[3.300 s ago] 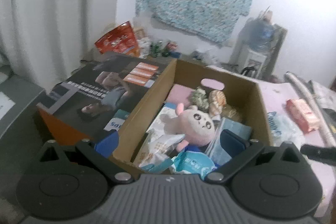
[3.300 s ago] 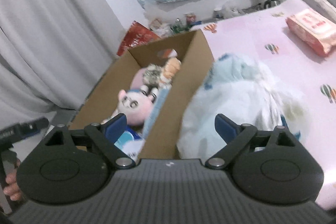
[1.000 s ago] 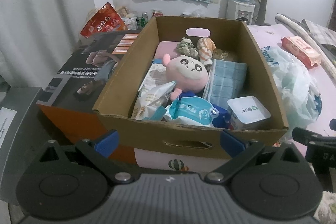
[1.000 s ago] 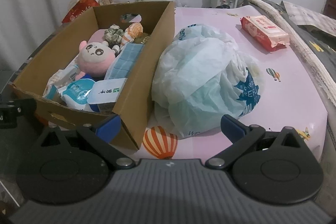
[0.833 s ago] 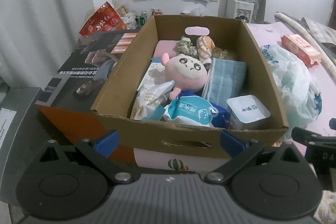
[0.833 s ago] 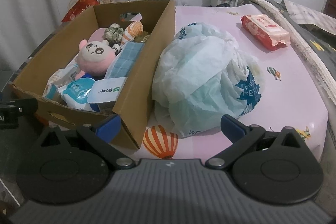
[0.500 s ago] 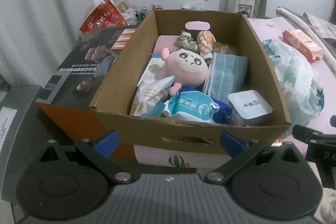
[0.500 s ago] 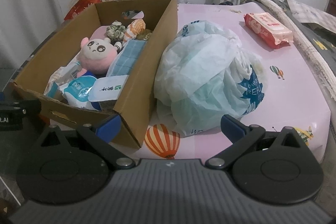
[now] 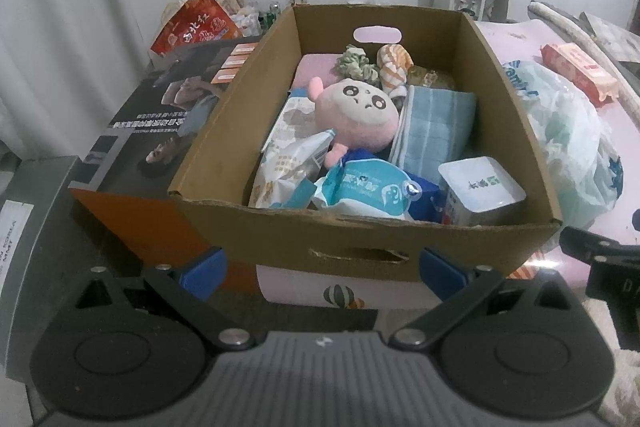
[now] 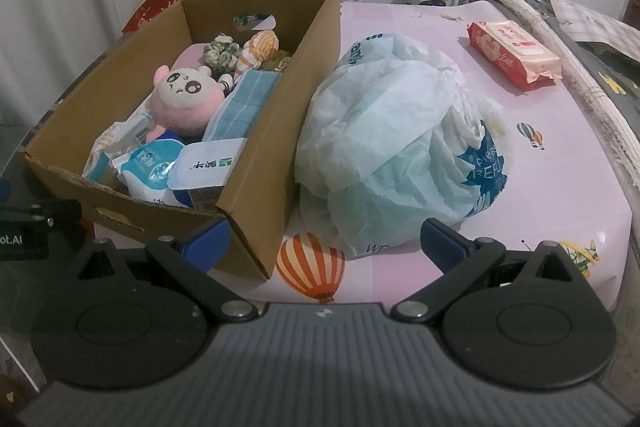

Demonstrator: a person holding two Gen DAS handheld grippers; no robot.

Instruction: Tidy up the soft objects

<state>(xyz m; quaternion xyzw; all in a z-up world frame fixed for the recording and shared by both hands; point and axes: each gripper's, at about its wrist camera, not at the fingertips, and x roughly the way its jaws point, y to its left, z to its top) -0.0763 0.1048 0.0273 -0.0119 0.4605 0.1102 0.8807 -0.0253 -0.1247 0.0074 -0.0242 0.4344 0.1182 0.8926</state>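
Matt cardboard box (image 9: pixel 360 239); crinkly plastic bag (image 10: pixel 400 131) (thin, translucent).

Both tools share a ribbed grey body, black round-hubbed linkage arms, silver screws and blue fingers (image 9: pixel 202 273).

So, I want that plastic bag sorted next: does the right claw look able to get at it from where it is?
Probably yes. The right claw is open and empty, the plastic bag lies straight ahead on the pink tablecloth beside the cardboard box, and nothing sits between them.
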